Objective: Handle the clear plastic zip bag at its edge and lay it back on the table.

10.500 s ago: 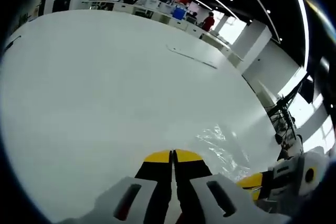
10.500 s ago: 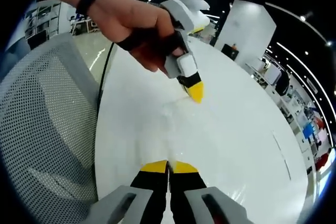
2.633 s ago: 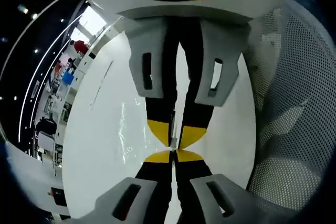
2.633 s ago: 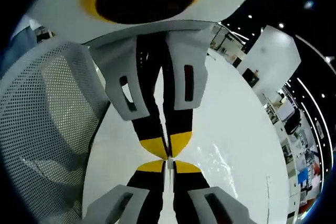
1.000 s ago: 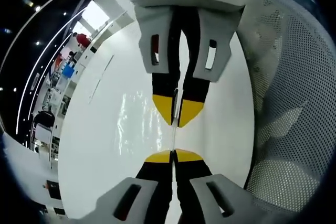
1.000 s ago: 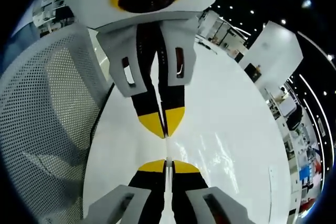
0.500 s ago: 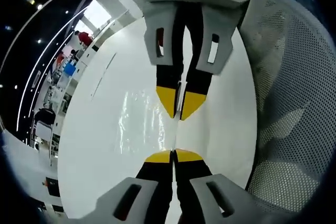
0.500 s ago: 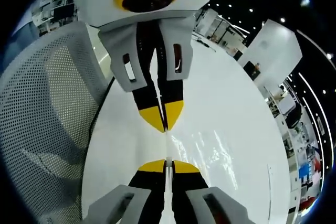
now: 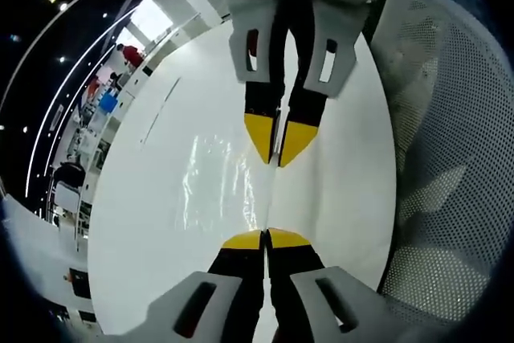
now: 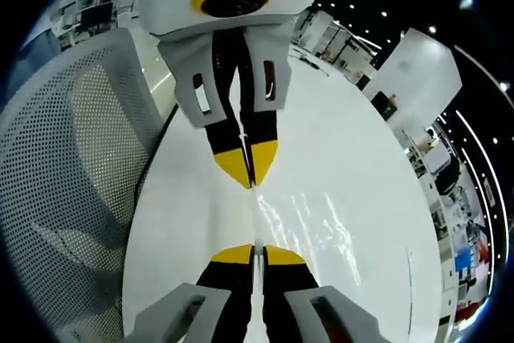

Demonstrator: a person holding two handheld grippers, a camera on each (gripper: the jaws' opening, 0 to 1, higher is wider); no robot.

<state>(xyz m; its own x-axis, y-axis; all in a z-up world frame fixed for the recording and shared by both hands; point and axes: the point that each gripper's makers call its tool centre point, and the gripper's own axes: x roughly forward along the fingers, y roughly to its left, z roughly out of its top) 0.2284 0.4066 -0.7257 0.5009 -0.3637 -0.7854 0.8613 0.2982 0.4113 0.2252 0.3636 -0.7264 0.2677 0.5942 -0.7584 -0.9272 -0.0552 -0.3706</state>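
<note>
Left gripper (image 9: 265,240): jaws were pressed together on the near edge of the clear zip bag (image 9: 217,178), yellow tips right at the bottom of the left gripper view. It also came into the right gripper view from above (image 10: 246,173), jaws closed on the same edge.

Right gripper (image 10: 255,255): pretty much the same deal, jaws pinched on the bag's edge. It showed in the left gripper view pointing back down at the camera (image 9: 279,150).

Gap between tips: the two grippers faced each other nose to nose, near but not touching, with a thin strip of the bag's edge stretched between them.

Bag: held taut along that edge, and the rest of it spread off to one side over the table (image 9: 345,174). Honestly hard to tell if the body of it was hanging or already resting on the surface. You only really saw it by the shiny creases (image 10: 317,222).

Table edge: ran close beside the grippers, with a white mesh chair (image 10: 72,174) just past it.

Open room: loads of bare white tabletop on the bag side.

Far end: desks and ceiling lights well back.
</note>
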